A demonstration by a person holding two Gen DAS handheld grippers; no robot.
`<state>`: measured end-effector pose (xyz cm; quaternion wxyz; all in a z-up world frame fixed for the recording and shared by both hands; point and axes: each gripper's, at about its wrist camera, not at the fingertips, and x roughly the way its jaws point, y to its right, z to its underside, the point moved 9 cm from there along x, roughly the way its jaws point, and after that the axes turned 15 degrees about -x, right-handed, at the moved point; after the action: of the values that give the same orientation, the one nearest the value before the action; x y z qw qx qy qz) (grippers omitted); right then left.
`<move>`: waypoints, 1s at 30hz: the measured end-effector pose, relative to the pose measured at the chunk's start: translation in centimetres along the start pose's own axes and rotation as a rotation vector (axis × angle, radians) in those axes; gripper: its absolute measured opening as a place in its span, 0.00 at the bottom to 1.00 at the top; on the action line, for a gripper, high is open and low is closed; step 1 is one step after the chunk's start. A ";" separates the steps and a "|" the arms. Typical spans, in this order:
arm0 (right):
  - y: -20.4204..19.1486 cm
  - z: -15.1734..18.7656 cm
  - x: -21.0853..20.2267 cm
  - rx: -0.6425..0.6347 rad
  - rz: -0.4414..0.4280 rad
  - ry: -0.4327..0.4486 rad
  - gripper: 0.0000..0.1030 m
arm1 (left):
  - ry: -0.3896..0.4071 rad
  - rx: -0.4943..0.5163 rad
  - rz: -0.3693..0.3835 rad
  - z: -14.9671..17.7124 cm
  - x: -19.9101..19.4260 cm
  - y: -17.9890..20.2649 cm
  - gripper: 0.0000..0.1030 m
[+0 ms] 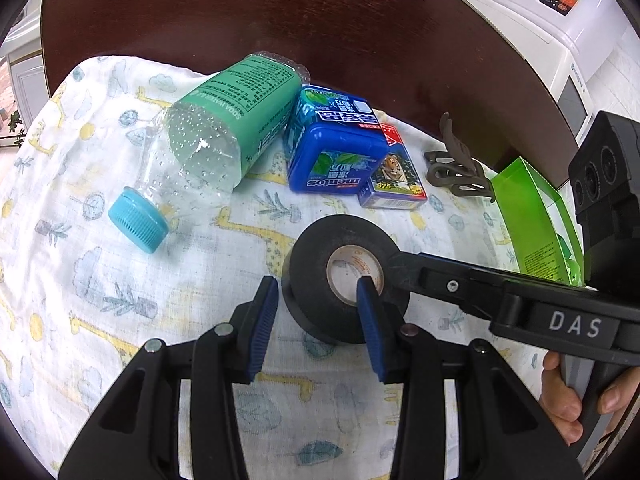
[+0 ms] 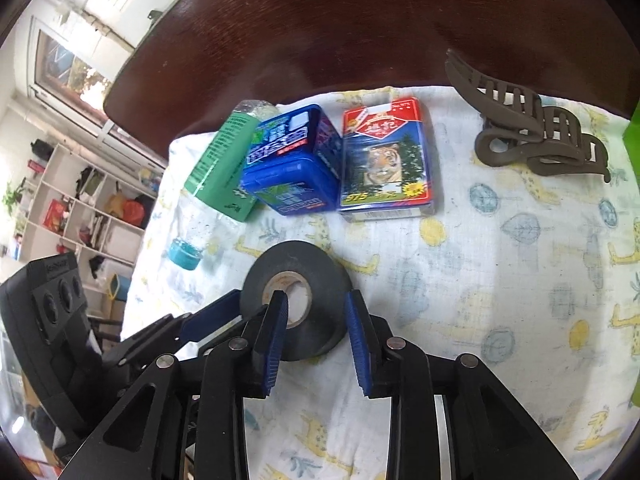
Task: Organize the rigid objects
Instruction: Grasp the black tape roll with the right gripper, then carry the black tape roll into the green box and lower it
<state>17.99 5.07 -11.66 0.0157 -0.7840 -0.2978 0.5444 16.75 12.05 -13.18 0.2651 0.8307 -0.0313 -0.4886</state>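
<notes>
Both claws meet at the black tape roll (image 1: 344, 276), lying flat on the giraffe-print cloth (image 1: 120, 280) over the desk (image 1: 280, 20). Left claw (image 1: 318, 312) straddles its wall, one finger in the core, pads not clearly pressing. Right claw (image 2: 316, 316) does the same, loose, apart. Behind the tape: mint box (image 1: 332, 148), card pack (image 1: 394, 176), bottle (image 1: 208, 148). Hair clip (image 1: 456, 168) right of the tape.

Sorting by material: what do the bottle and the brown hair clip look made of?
Bottle: clear thin plastic, glossy, droplets visible inside, green printed label, ribbed blue plastic cap. Hair clip: probably moulded plastic, matte brown, with no shine.
</notes>
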 end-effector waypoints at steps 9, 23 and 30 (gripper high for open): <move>0.2 0.1 1.7 -0.015 0.019 -0.034 0.30 | 0.040 0.051 -0.041 -0.1 0.6 0.6 0.36; 0.8 -0.6 -4.3 -0.081 0.107 0.098 0.30 | 0.143 0.199 -0.025 -0.4 -2.1 7.7 0.35; 5.1 -0.3 -10.6 -0.011 0.144 0.218 0.30 | 0.175 0.345 0.013 0.4 -2.1 16.2 0.35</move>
<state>18.07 -4.16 -4.37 0.0047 -0.8580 -0.2403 0.4540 18.71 -1.31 -4.04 0.1235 0.9030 -0.0968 -0.3999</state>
